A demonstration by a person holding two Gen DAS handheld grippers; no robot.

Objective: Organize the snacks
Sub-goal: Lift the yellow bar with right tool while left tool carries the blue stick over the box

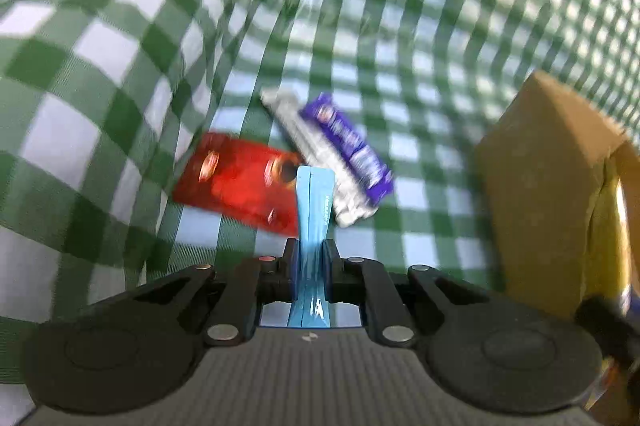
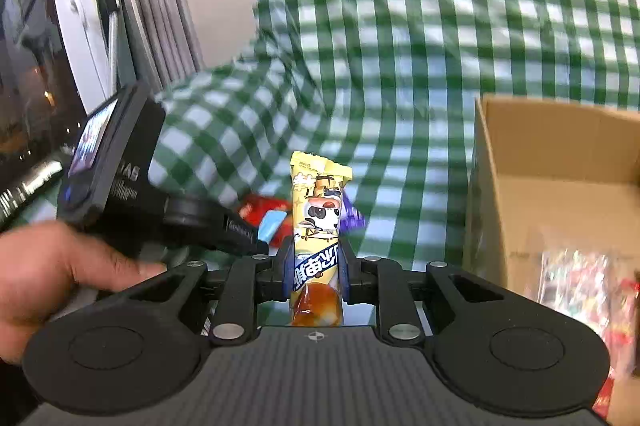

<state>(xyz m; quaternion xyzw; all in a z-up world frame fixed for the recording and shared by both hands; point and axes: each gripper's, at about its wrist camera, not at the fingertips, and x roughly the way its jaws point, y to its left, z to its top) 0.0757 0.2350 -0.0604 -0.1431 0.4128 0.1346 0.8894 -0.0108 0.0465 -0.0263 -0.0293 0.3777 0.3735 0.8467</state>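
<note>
Snacks partly sorted. Left gripper (image 1: 311, 258) clamped on thin blue packet (image 1: 314, 210); right gripper (image 2: 316, 266) clamped on yellow cartoon-cow snack bar (image 2: 318, 210), standing upright. Just beyond, on green checked cloth (image 1: 120, 66): red packet (image 1: 240, 182), purple bar (image 1: 348, 146), silver wrapper (image 1: 308, 142), not yet collected. To the right, cardboard box (image 2: 560, 154) already holding some wrapped snacks (image 2: 580, 278).

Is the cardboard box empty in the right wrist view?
No, the cardboard box already holds wrapped snacks lying at its bottom.
</note>
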